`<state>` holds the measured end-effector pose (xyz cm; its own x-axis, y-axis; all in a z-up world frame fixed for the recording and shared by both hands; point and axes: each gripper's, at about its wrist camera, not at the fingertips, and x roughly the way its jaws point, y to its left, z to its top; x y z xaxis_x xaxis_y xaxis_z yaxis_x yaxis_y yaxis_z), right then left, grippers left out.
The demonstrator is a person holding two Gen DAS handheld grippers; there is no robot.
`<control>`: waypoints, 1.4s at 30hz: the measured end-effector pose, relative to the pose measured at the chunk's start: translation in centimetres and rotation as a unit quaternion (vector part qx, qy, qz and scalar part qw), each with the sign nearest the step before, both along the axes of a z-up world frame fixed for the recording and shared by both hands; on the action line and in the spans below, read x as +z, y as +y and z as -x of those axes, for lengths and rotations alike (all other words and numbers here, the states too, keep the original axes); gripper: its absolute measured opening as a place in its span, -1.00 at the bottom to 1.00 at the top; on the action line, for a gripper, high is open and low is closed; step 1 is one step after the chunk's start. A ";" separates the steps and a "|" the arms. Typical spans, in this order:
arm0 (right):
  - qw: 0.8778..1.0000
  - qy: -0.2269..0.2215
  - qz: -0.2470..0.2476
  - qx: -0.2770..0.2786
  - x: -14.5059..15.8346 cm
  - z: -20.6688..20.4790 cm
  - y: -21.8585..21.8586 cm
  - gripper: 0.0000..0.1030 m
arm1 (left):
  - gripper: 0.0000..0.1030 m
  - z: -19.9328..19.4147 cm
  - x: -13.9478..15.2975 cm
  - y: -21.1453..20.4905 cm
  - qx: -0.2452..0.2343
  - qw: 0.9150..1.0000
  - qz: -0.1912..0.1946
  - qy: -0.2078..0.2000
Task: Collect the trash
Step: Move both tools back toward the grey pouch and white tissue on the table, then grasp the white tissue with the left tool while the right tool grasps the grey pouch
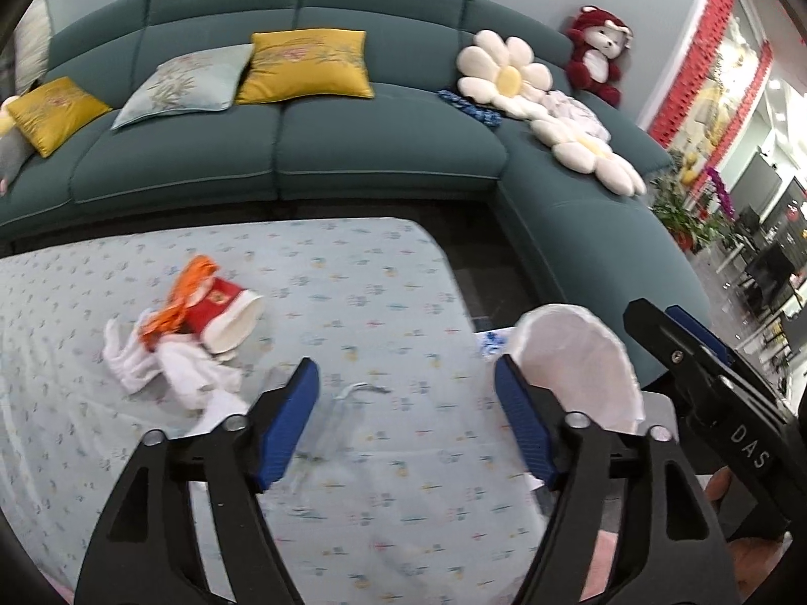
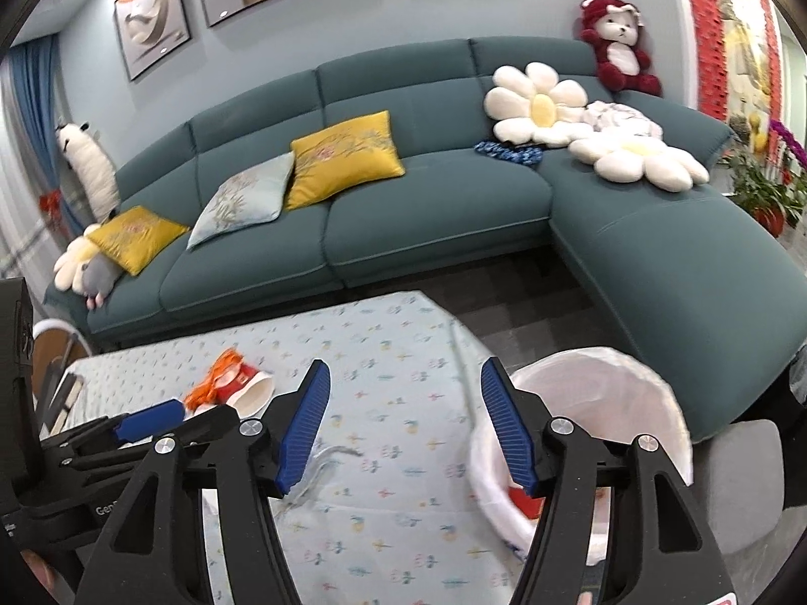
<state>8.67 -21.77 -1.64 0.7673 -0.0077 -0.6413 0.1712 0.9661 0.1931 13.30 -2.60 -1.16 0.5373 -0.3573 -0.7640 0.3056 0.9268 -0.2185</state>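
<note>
Both wrist views overlook table (image 1: 353, 302), facing sofa (image 2: 428, 212).

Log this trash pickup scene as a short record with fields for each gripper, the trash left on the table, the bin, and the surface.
left gripper: open, empty, over the table
right gripper: open, empty, between table and bin
trash on table: tipped red and white paper cup, crumpled orange wrapper, wadded white tissue, clear plastic scrap
bin: white-lined round trash bin off the table's right edge, something red inside
surface: table with pale blue floral cloth
</note>
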 end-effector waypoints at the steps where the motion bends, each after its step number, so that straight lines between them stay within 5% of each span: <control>1: 1.000 0.005 0.000 0.005 -0.4 -0.3 0.7 0.20 | 0.48 0.0 -0.2 0.6 0.004 1.000 -0.002 0.000; 17: 0.990 0.127 -0.035 0.054 -11.4 -4.0 9.7 0.20 | 0.51 -1.1 -10.8 11.1 0.061 0.991 -0.086 0.084; 33: 0.974 0.212 -0.025 0.081 -19.4 -7.5 14.2 0.09 | 0.50 -3.2 -17.4 12.6 0.022 0.987 -0.094 0.128; 42: 0.970 0.223 -0.009 0.099 -20.7 -8.3 15.4 -0.39 | -0.15 -3.4 -18.6 12.0 0.015 0.986 -0.087 0.141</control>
<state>16.95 -6.35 -22.35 0.3997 0.1253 -0.9081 0.0522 0.9859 0.1590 16.68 9.41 -19.81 0.3036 -0.1944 -0.9327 0.2269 0.9656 -0.1274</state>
